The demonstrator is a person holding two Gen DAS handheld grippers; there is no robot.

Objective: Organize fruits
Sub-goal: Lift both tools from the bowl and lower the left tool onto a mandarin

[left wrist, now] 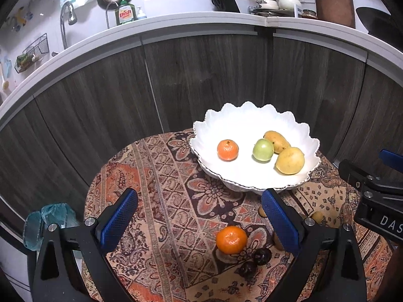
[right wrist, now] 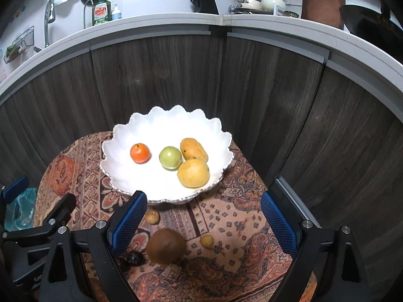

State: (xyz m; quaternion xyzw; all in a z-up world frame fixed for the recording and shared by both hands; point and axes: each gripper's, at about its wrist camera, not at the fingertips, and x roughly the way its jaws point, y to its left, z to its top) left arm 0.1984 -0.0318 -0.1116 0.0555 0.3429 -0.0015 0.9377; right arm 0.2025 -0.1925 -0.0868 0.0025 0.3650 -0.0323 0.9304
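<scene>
Left gripper: the left gripper (left wrist: 199, 216) hovers over the patterned tablecloth (left wrist: 161, 176) with its jaws spread wide and nothing between them; a mandarin (left wrist: 231, 239) lies on the cloth just ahead, nearer the right-hand finger.
Right gripper: the right gripper (right wrist: 204, 221) is likewise spread and empty, poised above a brown kiwi (right wrist: 166, 249).
Loose fruit: two dark plums (left wrist: 262, 256) sit beside the mandarin; two small tan fruits (right wrist: 152, 217), possibly longans, lie near the kiwi.
Bowl: the white scalloped bowl (right wrist: 121, 176) at the far side of the table holds another mandarin (right wrist: 140, 153), a green fruit (right wrist: 170, 157), a mango (right wrist: 193, 149) and a round yellow fruit (right wrist: 193, 173).
Step in hand: the gather appears midway, with pickups pending.
Next move: each tool likely needs to drop, straddle its fruit and close gently, since round fruit may roll away.
</scene>
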